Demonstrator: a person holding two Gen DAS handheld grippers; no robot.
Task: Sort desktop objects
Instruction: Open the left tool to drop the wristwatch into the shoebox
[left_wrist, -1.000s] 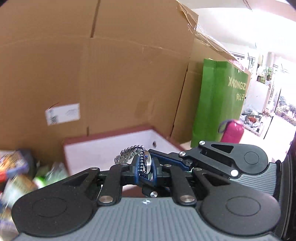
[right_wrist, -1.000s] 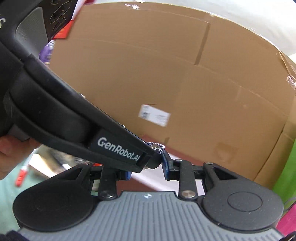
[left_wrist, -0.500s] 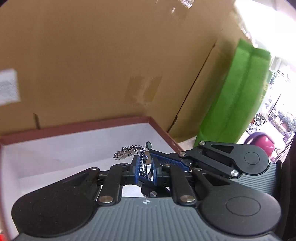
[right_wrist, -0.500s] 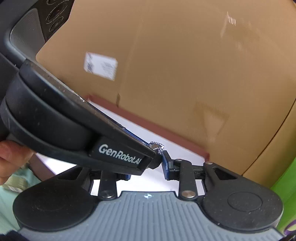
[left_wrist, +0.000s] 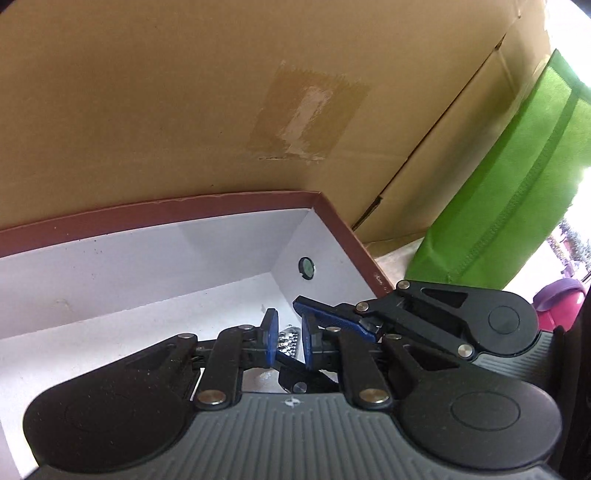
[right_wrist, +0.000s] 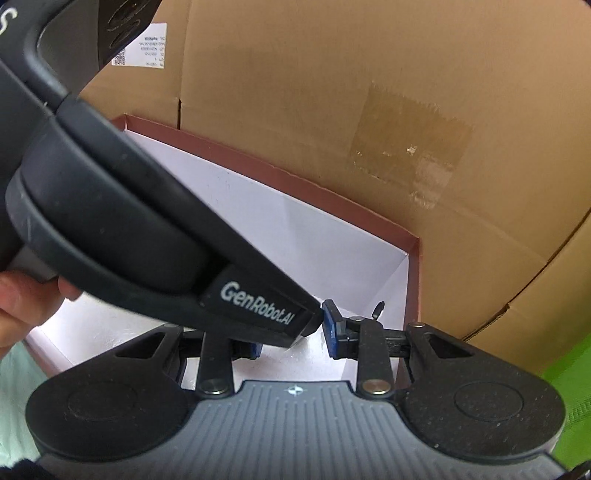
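Hand (right_wrist: 22, 306) at far left of the right wrist view, thumb against the left gripper's black body. Red-rimmed white box (left_wrist: 236, 201) fills the lower frame in both views, much closer than half a second ago; tan cardboard carton (left_wrist: 184, 92) stands just behind it, green bag (left_wrist: 517, 184) to the right.

Left gripper (left_wrist: 289, 341): blue pads now parted, where before they were pinched on the metal chain. Chain (left_wrist: 288, 338) lies low between and below the pads, down on the white box floor, no longer raised above the fingers; whether a pad touches it cannot be told.

Right gripper (right_wrist: 291, 338): pads apart, nothing clamped. Its right pad sits just beside the left gripper's nose; its left pad is mostly hidden behind that nose. In the left wrist view its blue fingertip reaches over the box's right wall.
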